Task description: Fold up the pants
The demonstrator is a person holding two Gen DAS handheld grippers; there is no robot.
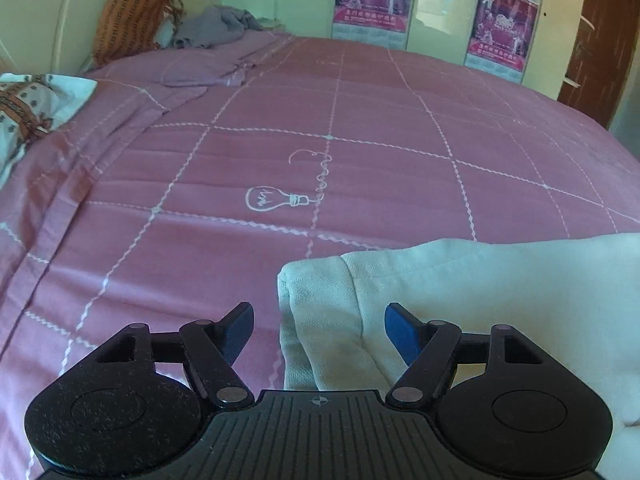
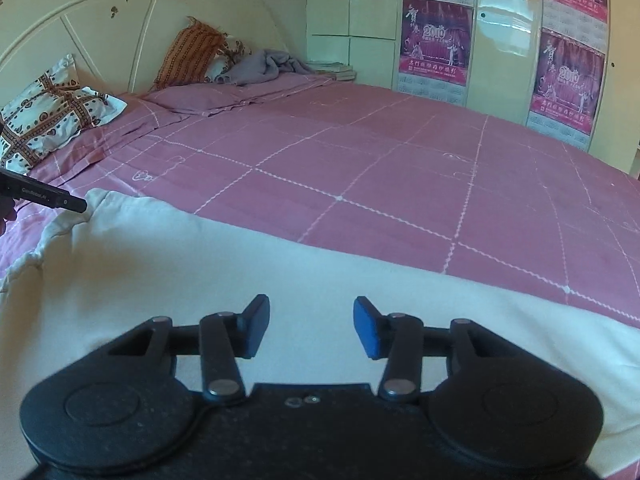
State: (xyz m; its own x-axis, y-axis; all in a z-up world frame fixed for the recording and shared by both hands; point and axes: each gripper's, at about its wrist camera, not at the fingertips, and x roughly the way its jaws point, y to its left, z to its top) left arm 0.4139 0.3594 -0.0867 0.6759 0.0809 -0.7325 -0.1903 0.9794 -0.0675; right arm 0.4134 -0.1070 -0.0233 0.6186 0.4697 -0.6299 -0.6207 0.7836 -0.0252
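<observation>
One pair of cream pants (image 2: 224,264) lies flat on the pink bed (image 2: 360,152), along its near edge. The left claw (image 1: 319,334) is wide and holds nothing, over the folded end. The right claw (image 2: 311,326) is also wide, above the cloth. Two posters (image 2: 434,40) hang on the wall.

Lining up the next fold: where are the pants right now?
The cream pants lie along the pink bedspread's near edge, under both open claws; their left end sits between the left claw's fingers.
</observation>
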